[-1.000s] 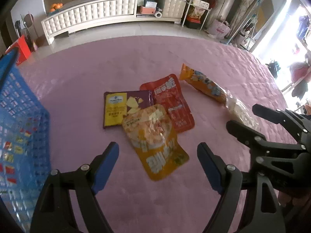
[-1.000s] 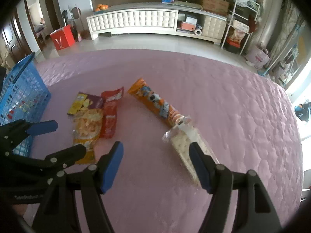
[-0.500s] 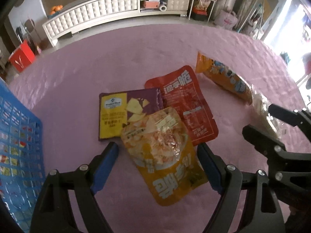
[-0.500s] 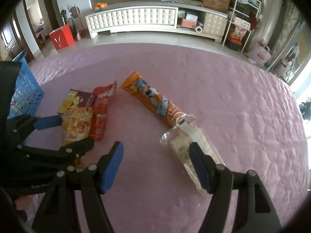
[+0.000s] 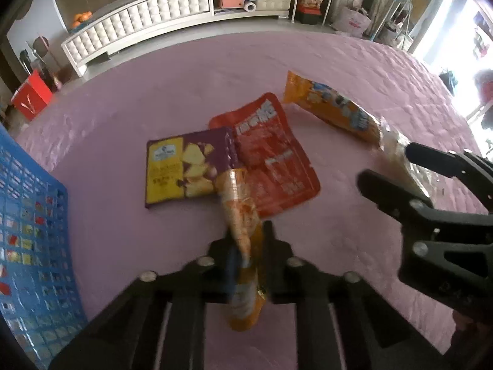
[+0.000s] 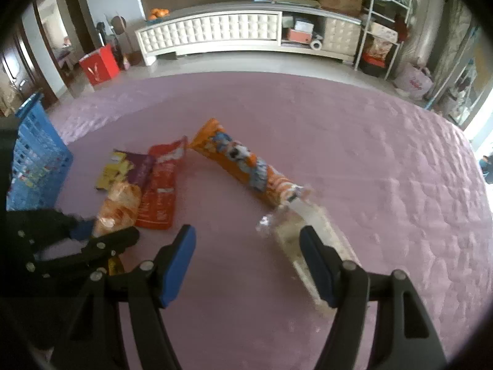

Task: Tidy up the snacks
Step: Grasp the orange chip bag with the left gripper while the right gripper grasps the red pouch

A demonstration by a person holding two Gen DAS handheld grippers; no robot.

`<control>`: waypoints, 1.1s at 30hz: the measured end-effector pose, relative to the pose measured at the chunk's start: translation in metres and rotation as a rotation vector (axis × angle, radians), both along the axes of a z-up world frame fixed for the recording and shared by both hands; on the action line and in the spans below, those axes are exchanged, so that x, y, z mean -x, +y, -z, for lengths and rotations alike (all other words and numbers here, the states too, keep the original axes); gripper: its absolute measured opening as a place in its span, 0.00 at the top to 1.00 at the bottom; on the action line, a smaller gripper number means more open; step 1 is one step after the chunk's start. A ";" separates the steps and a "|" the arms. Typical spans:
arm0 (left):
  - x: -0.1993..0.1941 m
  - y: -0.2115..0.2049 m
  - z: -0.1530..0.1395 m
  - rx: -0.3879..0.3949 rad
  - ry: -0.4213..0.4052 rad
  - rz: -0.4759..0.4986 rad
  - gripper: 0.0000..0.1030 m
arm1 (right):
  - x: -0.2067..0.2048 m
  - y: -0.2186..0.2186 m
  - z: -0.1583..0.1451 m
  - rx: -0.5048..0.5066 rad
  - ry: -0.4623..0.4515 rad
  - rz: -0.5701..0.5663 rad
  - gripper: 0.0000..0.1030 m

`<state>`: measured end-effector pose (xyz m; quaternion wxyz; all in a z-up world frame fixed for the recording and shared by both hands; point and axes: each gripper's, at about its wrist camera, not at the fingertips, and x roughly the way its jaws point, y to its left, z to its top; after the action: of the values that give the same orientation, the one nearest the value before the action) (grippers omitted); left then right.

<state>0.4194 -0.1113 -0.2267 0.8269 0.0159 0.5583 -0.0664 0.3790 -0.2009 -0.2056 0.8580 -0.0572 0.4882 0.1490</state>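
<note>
**First pouch gripped; sorting barely begun**

The yellow-orange plastic snack pouch (image 5: pixel 243 246) is pinched in the left claw (image 5: pixel 246 240), low over the pink quilted surface (image 5: pixel 339 61). The purple-and-yellow packet (image 5: pixel 181 169), red pouch (image 5: pixel 271 169), orange biscuit sleeve (image 5: pixel 332 111) and clear wrapped pack (image 6: pixel 305 225) still await the blue plastic basket (image 5: pixel 27 231). The right claw (image 6: pixel 248 262) gapes empty.

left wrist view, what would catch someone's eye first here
The left tongs are shut on the orange snack pouch, crumpling it, in the bottom centre. Just beyond it a purple and yellow packet and a red packet overlap on the pink quilted cover. A blue basket fills the left edge.
</note>
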 end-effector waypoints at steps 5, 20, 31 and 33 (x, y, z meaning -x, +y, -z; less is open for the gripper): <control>0.014 0.020 -0.012 0.052 -0.034 -0.042 0.91 | -0.003 0.005 -0.004 -0.102 0.014 -0.053 0.28; 0.026 0.052 -0.030 0.043 -0.135 -0.099 0.91 | -0.024 0.044 0.009 -0.152 0.067 -0.100 0.28; 0.031 0.060 -0.030 0.074 -0.127 -0.143 0.91 | -0.024 0.055 0.022 -0.116 0.042 -0.143 0.63; 0.035 0.061 -0.032 0.072 -0.131 -0.144 0.91 | -0.023 0.054 0.024 -0.151 0.061 -0.163 0.76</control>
<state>0.3847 -0.0504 -0.1944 0.8643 -0.0499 0.4998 -0.0256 0.4024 -0.1467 -0.2297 0.8298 -0.0273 0.4950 0.2563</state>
